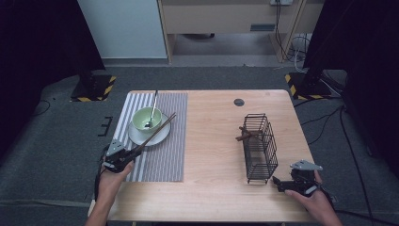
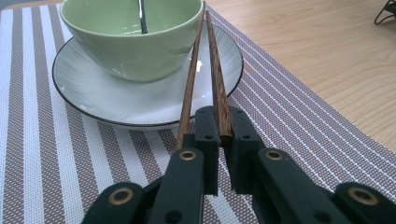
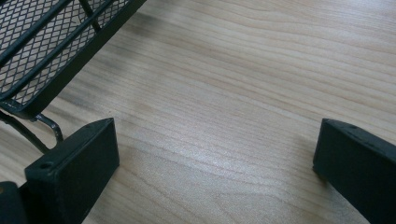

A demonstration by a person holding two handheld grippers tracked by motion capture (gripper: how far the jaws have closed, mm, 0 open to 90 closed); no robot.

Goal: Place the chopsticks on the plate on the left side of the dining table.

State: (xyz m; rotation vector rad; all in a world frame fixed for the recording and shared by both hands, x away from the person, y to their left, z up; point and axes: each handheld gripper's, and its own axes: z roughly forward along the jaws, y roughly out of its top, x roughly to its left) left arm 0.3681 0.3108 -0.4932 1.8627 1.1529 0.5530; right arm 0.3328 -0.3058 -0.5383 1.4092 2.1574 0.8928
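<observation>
Nearest, at the left, left gripper (image 1: 123, 157) with fingers (image 2: 205, 135) clamped on one wooden stick of the chopsticks (image 2: 219, 88), the second stick lying just beside the jaw; tips leaning on the rim of the green bowl (image 1: 147, 118). At the right, right gripper (image 1: 282, 183) low over the wooden surface (image 1: 211, 141), fingers (image 3: 74, 168) wide apart, holding nothing. Beyond, bowl with spoon (image 1: 153, 109) on white plate (image 1: 141, 137), on striped placemat (image 1: 164, 160); black wire basket (image 1: 259, 146) on its side just beyond the right gripper.
</observation>
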